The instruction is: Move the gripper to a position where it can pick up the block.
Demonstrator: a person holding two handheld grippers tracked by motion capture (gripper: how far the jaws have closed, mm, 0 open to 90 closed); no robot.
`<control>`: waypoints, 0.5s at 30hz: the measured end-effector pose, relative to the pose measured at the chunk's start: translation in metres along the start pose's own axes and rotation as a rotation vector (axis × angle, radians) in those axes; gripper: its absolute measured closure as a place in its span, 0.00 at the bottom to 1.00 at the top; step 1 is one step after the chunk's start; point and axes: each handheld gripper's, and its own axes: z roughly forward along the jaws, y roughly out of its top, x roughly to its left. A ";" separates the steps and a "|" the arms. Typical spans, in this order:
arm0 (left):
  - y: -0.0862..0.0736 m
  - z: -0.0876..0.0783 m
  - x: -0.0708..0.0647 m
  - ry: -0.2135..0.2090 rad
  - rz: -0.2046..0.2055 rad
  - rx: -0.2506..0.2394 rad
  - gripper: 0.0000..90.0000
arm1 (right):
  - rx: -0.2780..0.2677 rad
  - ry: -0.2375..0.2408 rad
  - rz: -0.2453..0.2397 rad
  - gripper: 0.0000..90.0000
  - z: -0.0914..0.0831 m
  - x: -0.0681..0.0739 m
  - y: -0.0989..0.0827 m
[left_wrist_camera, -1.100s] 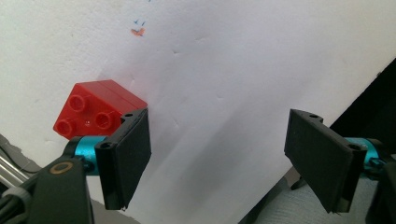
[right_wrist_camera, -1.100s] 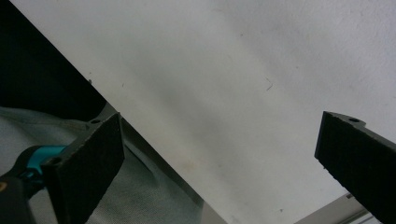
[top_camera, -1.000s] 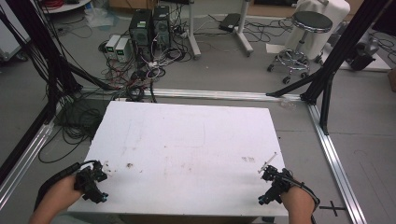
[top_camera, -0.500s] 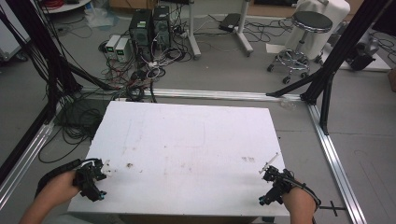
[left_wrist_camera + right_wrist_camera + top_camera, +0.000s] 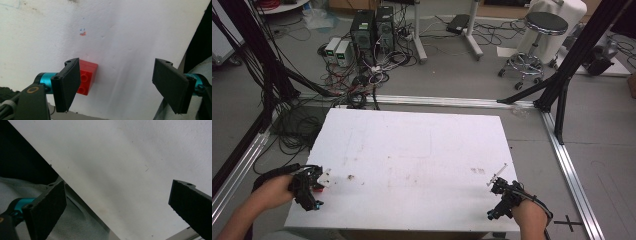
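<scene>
A small red brick point(image 5: 86, 76) lies on the white table point(image 5: 130, 30), close against the inner face of my left gripper's point(image 5: 117, 75) left jaw and partly hidden behind it. That gripper is open wide, and its right jaw stands far from the brick. In the high view the left gripper point(image 5: 314, 191) is at the table's near left corner, with the red brick point(image 5: 318, 185) between its jaws. My right gripper point(image 5: 495, 200) is at the near right corner. The right gripper point(image 5: 120, 202) is open over bare table with nothing between its jaws.
The table's point(image 5: 412, 150) near edge runs right under both grippers, with grey cloth point(image 5: 75, 222) below it. A few small stains point(image 5: 350, 177) mark the tabletop. Beyond the far edge are cables, computer boxes point(image 5: 372, 25) and a stool point(image 5: 539, 30) on the floor.
Both hands have shifted only slightly at the near corners. Nothing was taken hold of or let go.
</scene>
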 end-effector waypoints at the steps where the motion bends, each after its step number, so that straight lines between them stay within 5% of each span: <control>1: -0.002 0.001 0.003 0.001 0.007 -0.008 0.26 | 0.000 0.000 -0.003 0.01 0.001 0.000 0.000; 14: -0.008 0.004 0.025 -0.004 0.058 -0.017 0.26 | 0.015 0.012 -0.007 0.01 0.006 0.001 0.003; 15: -0.009 0.005 0.028 -0.003 0.085 -0.011 0.26 | 0.014 0.015 -0.008 0.01 0.006 0.001 0.003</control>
